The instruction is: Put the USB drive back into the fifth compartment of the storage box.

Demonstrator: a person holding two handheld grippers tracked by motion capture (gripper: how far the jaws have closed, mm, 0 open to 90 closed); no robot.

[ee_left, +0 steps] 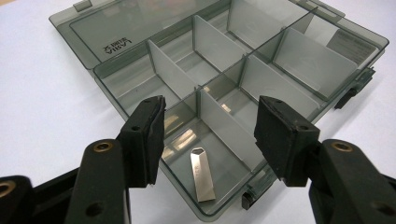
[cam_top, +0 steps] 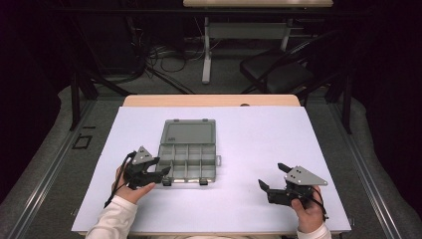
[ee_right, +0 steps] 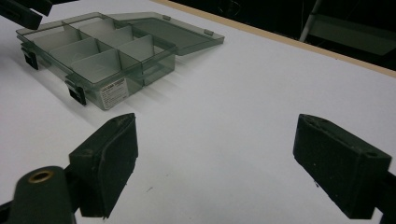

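A smoky clear organizer box (cam_top: 189, 162) lies open on the white table (cam_top: 259, 139), its lid (cam_top: 190, 133) folded flat toward the far edge and broad bare tabletop to its right. The left gripper (cam_top: 160, 175) hovers at the box's near-left corner, jaws parted and clamping nothing; a small silver metal piece (ee_left: 202, 174) lies loose in the corner compartment beneath them. The other compartments look bare. Well apart, near the table's front edge, the right gripper (cam_top: 270, 177) sits wide open over bare surface.
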